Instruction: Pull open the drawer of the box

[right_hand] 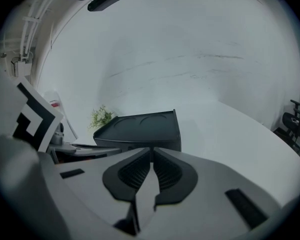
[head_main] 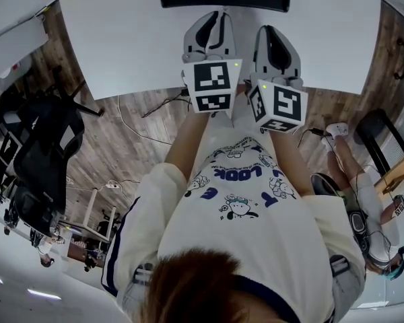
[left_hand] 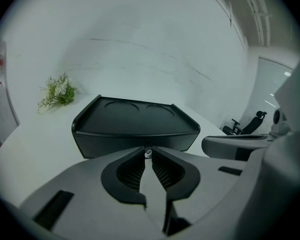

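The fingers of the left gripper (left_hand: pixel 148 149) are closed on the small silver drawer knob (left_hand: pixel 148 154) at their tips, with the black box (left_hand: pixel 135 133) just beyond. The fingers of the right gripper (right_hand: pixel 151 150) are pressed together, the box ahead and slightly left.

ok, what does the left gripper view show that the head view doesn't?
Left gripper view only: a small shiny knob at the front of the black box, the left claw shut on it. Head view only: two marker cubes, the person's printed shirt, an office chair, wood floor. Both: that box on the white table.
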Demonstrator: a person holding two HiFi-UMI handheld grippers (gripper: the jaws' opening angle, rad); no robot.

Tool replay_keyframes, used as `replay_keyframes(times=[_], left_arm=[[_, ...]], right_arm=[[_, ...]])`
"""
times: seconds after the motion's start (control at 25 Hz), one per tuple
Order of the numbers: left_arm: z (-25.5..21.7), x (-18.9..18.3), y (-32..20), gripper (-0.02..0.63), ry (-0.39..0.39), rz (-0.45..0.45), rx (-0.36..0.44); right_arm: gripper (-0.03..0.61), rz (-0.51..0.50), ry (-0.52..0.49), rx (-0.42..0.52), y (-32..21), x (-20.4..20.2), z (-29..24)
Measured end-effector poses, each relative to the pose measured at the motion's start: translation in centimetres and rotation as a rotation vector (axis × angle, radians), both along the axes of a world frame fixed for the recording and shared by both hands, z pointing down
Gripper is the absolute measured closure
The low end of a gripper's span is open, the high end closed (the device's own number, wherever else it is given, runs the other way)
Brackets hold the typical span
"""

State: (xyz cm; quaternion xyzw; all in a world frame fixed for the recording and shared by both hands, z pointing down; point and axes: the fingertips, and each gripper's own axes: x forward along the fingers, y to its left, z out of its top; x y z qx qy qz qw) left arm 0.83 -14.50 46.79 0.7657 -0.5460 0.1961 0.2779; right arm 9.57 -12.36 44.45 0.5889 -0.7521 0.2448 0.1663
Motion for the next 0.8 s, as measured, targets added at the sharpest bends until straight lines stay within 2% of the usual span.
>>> replay_keyframes(times=[0.4, 0.8], left_arm=[[1.8, 0.3, -0.5, 0.515, 0.031, 0.017, -0.057], [2.4, 1.0, -0.9, 0.514, 0.041, 0.020, -0.082]], right_arm=[[0.538, 0.016, 0.008, -0.024, -0.4, 0.2, 1.1], [0.538, 0.019, 0.007, -0.040, -0.5, 0.3, 1.5]])
